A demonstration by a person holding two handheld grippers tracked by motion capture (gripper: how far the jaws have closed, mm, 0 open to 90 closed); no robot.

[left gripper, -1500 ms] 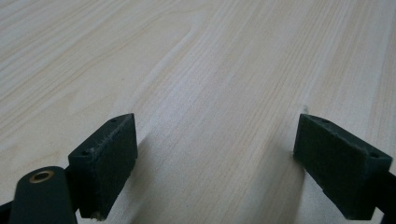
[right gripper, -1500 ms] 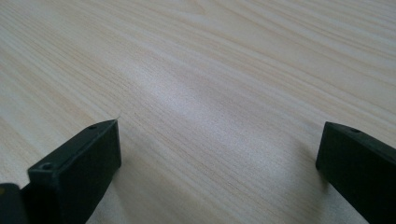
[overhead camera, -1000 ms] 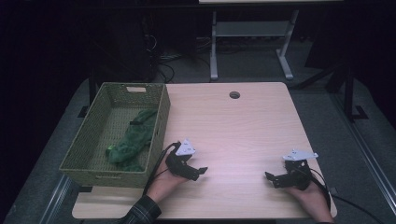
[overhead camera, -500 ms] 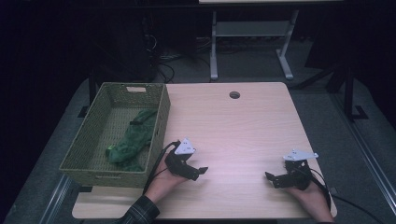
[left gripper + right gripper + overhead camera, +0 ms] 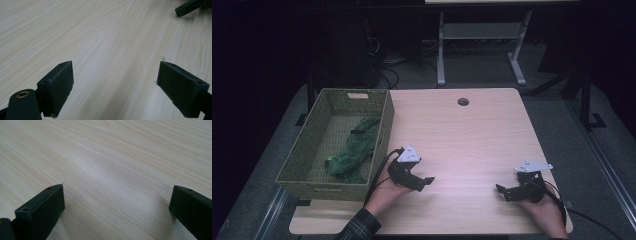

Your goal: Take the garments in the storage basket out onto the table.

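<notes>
Nothing's really moved since a second ago: both the left gripper [image 5: 428,180] and right gripper [image 5: 502,190] rest wide open and empty on the table [image 5: 462,135] right of the wicker basket [image 5: 384,125], green cloth [image 5: 352,152] already inside, so looks basically done.
</notes>
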